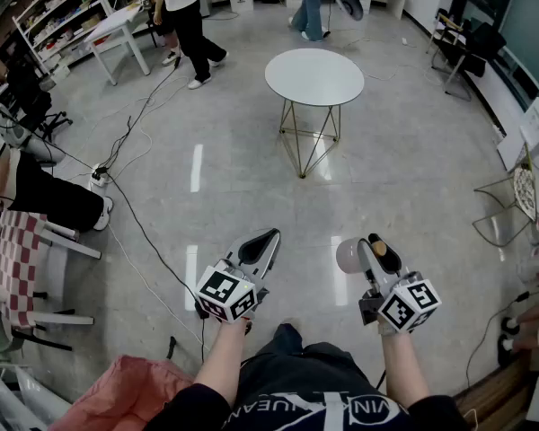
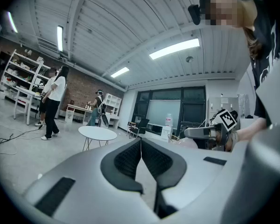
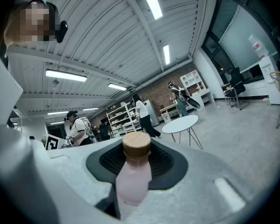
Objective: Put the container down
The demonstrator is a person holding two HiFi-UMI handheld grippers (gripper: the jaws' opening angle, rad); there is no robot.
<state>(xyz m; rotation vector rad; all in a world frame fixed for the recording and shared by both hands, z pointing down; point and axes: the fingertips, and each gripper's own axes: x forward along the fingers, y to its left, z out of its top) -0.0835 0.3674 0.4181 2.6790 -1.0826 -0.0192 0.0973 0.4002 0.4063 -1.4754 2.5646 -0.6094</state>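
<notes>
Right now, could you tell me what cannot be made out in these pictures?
Bottle, right gripper view: base hidden between the jaws and cut off by the bottom edge.
Bottle, head view: only a pale part shows beside the right gripper.
Shelves, head view: contents too small.

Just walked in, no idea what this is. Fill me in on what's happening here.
A person holds a hand-held gripper in each hand. The right hand-held gripper is clamped on a pale pink container with a tan cap, above the floor, not yet set down. The left hand-held gripper is shut and empty. A round white table stands ahead.
</notes>
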